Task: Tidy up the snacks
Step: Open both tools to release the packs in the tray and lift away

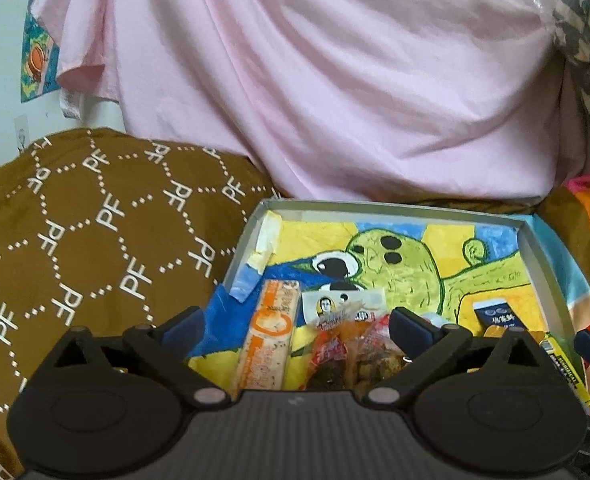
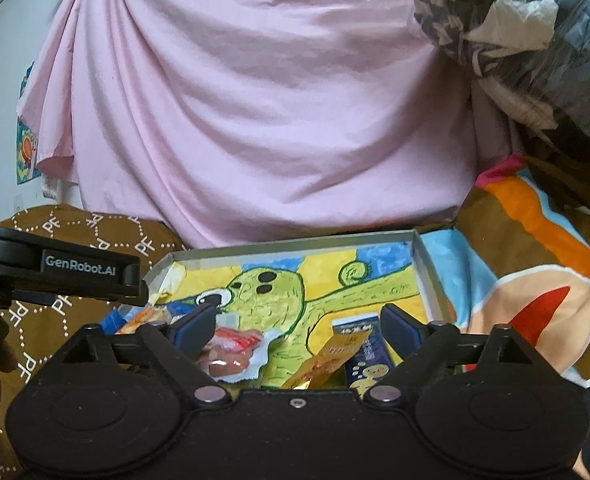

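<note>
A shallow grey box (image 1: 535,248) lined with a green cartoon drawing lies on the bed and holds the snacks. My left gripper (image 1: 297,326) is open above its near left part. An orange-and-white bar (image 1: 269,340), a white packet with a face (image 1: 343,302) and a clear packet of brown pieces (image 1: 351,356) lie below its fingers, untouched. My right gripper (image 2: 299,326) is open over the near right part, above a clear packet with red meat (image 2: 231,354), a gold sachet (image 2: 327,360) and a dark blue carton (image 2: 365,356). Neither gripper holds anything.
A brown cushion printed with "PF" (image 1: 95,232) lies left of the box. A pink sheet (image 1: 315,80) hangs behind it. A colourful blanket (image 2: 535,280) spreads to the right, with a plastic bag of dark fabric (image 2: 515,40) above. A yellow-green packet (image 1: 563,364) rests at the box's right wall.
</note>
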`<state>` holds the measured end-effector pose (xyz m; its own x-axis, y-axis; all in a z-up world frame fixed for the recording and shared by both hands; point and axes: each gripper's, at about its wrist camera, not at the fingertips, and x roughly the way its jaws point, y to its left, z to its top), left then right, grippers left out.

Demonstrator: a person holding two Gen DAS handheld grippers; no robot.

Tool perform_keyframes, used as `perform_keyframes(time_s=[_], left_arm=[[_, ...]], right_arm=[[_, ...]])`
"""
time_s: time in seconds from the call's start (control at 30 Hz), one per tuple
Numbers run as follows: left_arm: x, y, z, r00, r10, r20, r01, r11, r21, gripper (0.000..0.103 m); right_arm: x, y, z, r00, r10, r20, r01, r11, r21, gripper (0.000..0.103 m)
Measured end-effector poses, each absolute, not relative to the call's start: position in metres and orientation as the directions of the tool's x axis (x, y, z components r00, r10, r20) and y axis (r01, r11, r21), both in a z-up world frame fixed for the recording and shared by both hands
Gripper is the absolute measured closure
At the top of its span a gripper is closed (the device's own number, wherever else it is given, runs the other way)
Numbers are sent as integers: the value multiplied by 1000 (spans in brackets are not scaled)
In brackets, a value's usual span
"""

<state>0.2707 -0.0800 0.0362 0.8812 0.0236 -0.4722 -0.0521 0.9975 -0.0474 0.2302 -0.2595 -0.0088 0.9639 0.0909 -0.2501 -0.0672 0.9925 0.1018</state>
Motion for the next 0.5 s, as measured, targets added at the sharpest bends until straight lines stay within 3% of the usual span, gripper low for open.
perform_keyframes(time_s=[0.5], left_arm=[[239, -68, 62, 916, 49, -399, -87, 993, -79, 0]], right_arm=[[207, -266, 24, 973, 74, -218, -48, 991, 123, 1]])
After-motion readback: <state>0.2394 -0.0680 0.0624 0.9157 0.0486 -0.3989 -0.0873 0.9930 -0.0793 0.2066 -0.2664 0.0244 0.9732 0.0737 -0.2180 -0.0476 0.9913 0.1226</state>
